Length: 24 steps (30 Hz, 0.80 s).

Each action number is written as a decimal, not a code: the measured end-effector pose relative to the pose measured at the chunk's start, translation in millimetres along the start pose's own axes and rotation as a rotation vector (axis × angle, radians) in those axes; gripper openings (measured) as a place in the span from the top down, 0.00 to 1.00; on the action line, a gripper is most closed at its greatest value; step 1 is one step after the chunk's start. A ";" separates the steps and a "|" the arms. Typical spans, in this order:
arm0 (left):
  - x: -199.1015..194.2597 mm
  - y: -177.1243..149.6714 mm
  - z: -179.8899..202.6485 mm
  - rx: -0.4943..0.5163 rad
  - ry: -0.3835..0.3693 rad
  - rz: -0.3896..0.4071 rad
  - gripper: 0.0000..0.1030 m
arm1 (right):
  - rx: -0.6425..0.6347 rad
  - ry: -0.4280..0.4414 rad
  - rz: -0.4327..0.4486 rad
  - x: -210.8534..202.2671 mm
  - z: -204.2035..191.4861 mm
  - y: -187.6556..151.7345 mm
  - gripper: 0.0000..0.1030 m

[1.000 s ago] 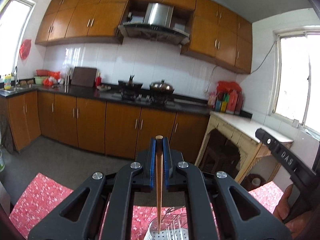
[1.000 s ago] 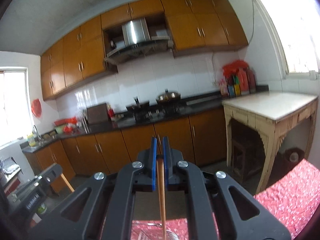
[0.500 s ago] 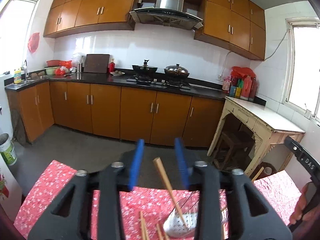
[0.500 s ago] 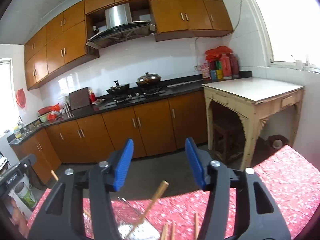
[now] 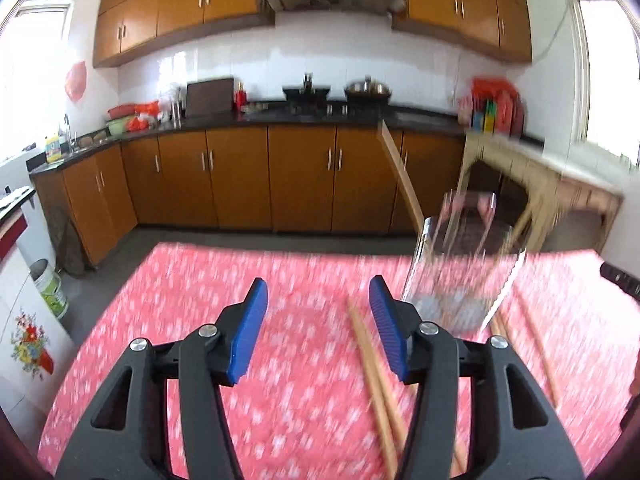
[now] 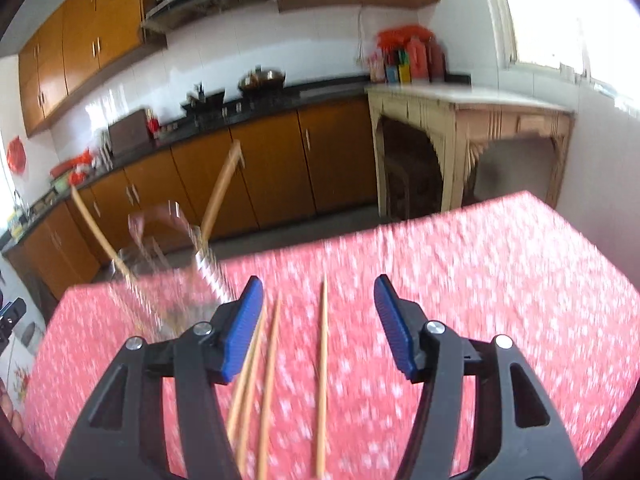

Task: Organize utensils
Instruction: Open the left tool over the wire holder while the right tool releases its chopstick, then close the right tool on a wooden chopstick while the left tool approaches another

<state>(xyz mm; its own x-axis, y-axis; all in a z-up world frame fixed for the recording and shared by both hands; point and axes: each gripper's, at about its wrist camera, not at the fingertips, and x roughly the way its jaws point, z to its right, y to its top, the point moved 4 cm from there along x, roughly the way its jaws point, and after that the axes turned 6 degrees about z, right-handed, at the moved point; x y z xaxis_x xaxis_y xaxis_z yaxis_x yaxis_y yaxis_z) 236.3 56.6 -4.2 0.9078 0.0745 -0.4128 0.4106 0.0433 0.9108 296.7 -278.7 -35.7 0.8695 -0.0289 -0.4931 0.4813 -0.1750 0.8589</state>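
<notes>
Left tongs [image 5: 314, 328] and right tongs [image 6: 318, 326] spread wide, empty, above chopsticks [image 6: 322, 368] lying on desk [image 6: 500, 280]; wire holder [image 5: 460, 276] nearby.

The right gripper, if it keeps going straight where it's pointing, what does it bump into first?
Most likely a loose chopstick lying on the red tablecloth. The open right gripper points down at the table, and that chopstick lies between its fingers. Depth is blurry, so it might touch the cloth first.

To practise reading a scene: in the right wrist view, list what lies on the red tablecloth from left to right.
Wire utensil holder with two chopsticks standing in it → pair of chopsticks by the left finger → single chopstick → lone chopstick → bare tablecloth.
</notes>
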 end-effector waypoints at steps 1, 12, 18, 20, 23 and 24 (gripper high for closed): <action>1.3 -15.1 -2.1 -0.008 -0.010 -0.033 0.46 | -0.003 0.007 -0.026 0.9 0.7 -14.8 0.45; -26.6 -85.7 20.6 0.067 -0.100 -0.070 0.32 | 0.026 0.035 -0.199 4.8 3.1 -119.5 0.56; -23.6 -113.5 30.3 0.064 -0.119 -0.141 0.32 | -0.006 0.021 -0.237 10.6 -0.2 -133.9 0.67; -21.3 -120.1 32.7 0.066 -0.120 -0.165 0.33 | -0.023 -0.009 -0.234 13.0 -1.4 -134.8 0.77; -20.3 -127.5 35.8 0.060 -0.135 -0.190 0.36 | -0.027 -0.036 -0.237 17.2 1.5 -133.5 0.92; -20.0 -128.6 36.9 0.060 -0.138 -0.198 0.38 | -0.006 -0.044 -0.239 18.5 5.0 -131.9 0.92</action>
<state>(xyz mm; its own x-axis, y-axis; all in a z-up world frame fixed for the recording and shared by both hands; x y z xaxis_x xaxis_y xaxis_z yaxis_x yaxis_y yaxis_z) 168.5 12.7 -112.8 0.8102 -0.0668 -0.5823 0.5826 -0.0160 0.8126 248.7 -261.1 -158.8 0.7249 -0.0305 -0.6882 0.6739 -0.1759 0.7176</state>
